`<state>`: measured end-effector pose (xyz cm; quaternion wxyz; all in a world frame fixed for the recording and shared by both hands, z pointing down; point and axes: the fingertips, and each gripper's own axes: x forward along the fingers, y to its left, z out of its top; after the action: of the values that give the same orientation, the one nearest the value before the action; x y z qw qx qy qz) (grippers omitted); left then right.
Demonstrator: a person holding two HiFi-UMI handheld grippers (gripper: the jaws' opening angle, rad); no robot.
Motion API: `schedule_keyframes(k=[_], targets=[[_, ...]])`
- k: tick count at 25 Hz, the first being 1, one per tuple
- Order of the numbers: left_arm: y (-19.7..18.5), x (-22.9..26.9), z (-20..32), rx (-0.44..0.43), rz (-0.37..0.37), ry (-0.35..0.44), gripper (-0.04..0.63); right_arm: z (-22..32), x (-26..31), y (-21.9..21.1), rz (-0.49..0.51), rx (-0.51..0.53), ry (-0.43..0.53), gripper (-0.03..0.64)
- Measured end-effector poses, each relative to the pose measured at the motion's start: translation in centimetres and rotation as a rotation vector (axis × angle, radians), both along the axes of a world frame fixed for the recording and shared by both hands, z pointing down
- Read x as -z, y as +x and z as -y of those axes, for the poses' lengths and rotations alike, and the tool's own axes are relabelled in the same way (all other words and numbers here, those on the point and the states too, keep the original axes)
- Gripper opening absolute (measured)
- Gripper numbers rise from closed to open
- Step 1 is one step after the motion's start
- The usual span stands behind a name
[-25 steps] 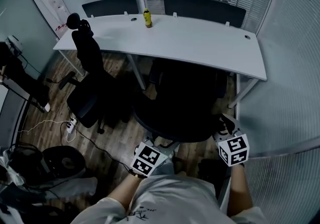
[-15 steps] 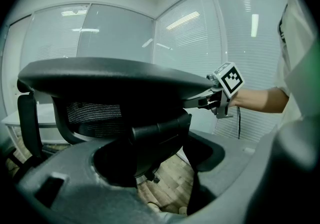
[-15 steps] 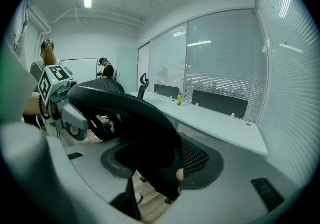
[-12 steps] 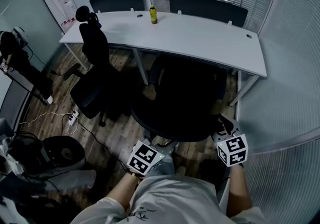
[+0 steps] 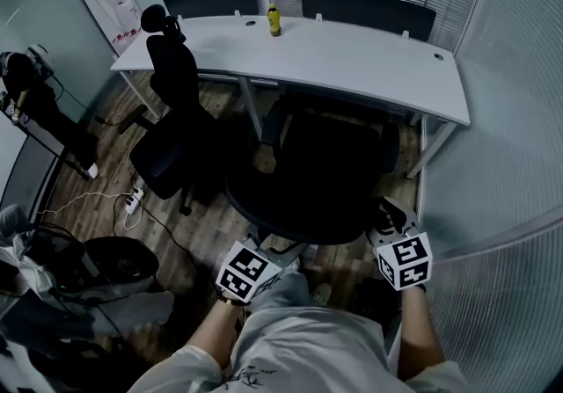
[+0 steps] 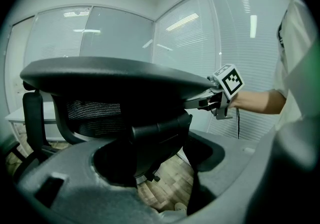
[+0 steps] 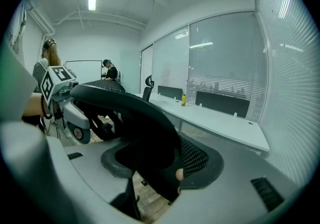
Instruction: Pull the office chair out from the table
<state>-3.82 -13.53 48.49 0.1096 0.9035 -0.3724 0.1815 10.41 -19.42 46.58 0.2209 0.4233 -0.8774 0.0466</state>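
Jaws of left gripper [image 5: 268,251] and right gripper [image 5: 387,222] each clamp the office chair [image 5: 321,176] backrest's rim.

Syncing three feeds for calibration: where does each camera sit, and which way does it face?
Head view: on the person's head, facing steeply down at chair, table; forearms, left tongs, right tongs show.
Left gripper view: on left tongs, facing along the chair back towards right tongs.
Right gripper view: on right tongs, facing left tongs, table.
All share the chair.
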Motion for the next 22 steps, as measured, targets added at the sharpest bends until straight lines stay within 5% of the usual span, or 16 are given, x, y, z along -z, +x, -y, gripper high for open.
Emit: schedule_keyframes(k=[22], targets=[[-2.3, -1.6, -9.8, -0.038, 0.015, -0.001, 0.293, -10.4, -1.6, -2.1, 0.001, -0.042, -0.007, 0.209]])
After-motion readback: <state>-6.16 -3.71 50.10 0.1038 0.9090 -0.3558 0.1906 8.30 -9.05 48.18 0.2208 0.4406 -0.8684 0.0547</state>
